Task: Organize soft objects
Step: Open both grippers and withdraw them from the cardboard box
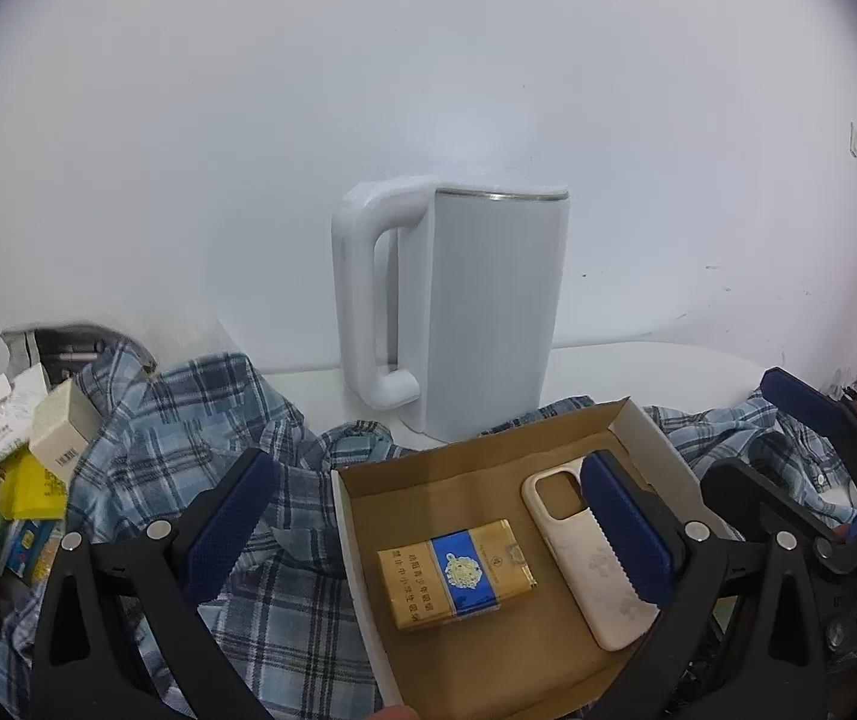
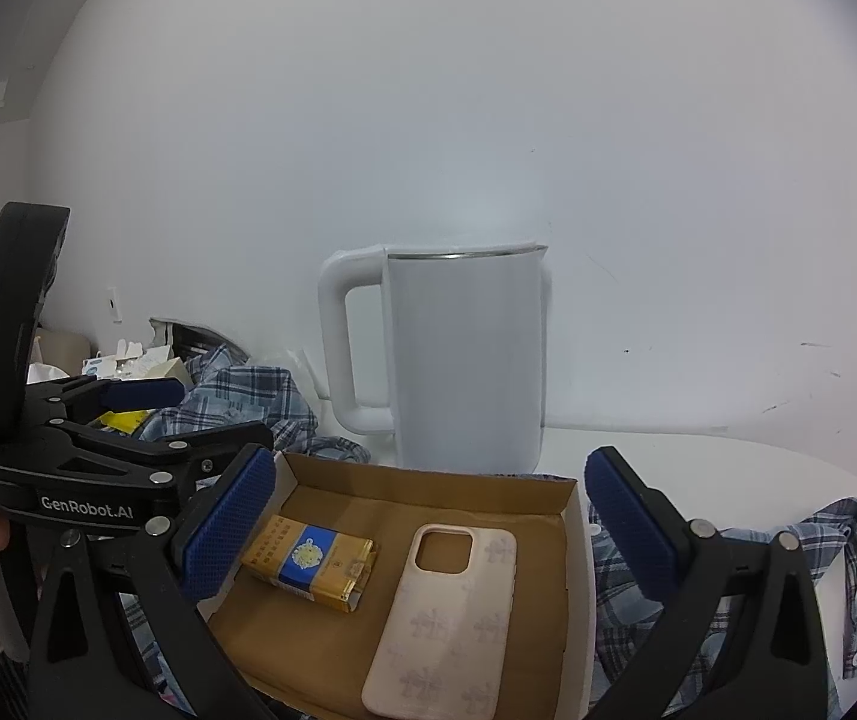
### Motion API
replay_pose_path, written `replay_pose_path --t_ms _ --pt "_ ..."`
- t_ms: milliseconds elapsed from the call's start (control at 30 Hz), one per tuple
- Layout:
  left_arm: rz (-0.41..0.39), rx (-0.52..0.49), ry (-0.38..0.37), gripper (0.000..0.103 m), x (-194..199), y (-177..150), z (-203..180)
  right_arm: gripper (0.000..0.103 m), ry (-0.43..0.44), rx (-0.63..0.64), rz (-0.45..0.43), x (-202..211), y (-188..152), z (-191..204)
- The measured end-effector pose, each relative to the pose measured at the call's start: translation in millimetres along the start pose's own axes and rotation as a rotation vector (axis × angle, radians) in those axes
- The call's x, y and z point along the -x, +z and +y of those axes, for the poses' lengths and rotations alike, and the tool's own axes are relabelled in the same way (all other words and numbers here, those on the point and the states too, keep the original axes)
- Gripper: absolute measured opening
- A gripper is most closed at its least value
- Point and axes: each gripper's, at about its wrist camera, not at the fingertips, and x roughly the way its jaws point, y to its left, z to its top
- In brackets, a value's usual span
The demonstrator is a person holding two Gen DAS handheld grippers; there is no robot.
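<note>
Sprawling over the white counter point(image 2: 698, 456), the plaid shirt point(image 1: 200, 420) lay crumpled and unfolded, its soft checked cloth bunched around and apparently under the cardboard tray point(image 1: 476, 456), so the tidying looked barely begun. Behind stood a smooth white kettle point(image 1: 488, 312). Inside the shallow, stiff tray lay a pale, rounded phone case point(image 2: 446, 618) and a glossy gold-and-blue pack point(image 2: 308, 561), apart. Both the left gripper point(image 1: 428, 534) and right gripper point(image 2: 428, 534) hung spread wide, grasping nothing, ribbed blue pads bare.
</note>
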Motion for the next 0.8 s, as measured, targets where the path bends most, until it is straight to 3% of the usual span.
replay_pose_path --t_ms 100,167,300,367,467,633,800 --pt "-0.015 0.006 -0.007 0.103 16.9 9.5 -0.8 0.103 0.001 -0.003 -0.013 4.5 4.2 -0.5" --pt "-0.024 0.036 -0.051 0.103 35.5 20.8 -1.8 0.103 0.006 -0.007 -0.014 12.4 13.2 0.3" --pt "-0.097 0.016 -0.080 0.103 76.3 36.5 -14.9 0.103 0.014 0.022 -0.066 44.6 40.4 8.1" --pt "-0.141 -0.001 -0.070 0.103 96.8 36.1 -21.1 0.103 0.020 0.054 -0.088 62.1 52.1 14.5" --pt "-0.161 -0.034 -0.121 0.103 120.0 26.9 -26.9 0.103 0.047 0.087 -0.090 87.1 62.4 23.3" --pt "-0.141 -0.062 -0.142 0.103 138.2 -3.0 -23.8 0.103 0.076 0.157 -0.013 121.4 46.2 30.5" --pt "-0.107 -0.061 -0.142 0.103 139.4 -38.1 -13.9 0.103 0.156 0.118 0.061 151.8 3.6 22.3"
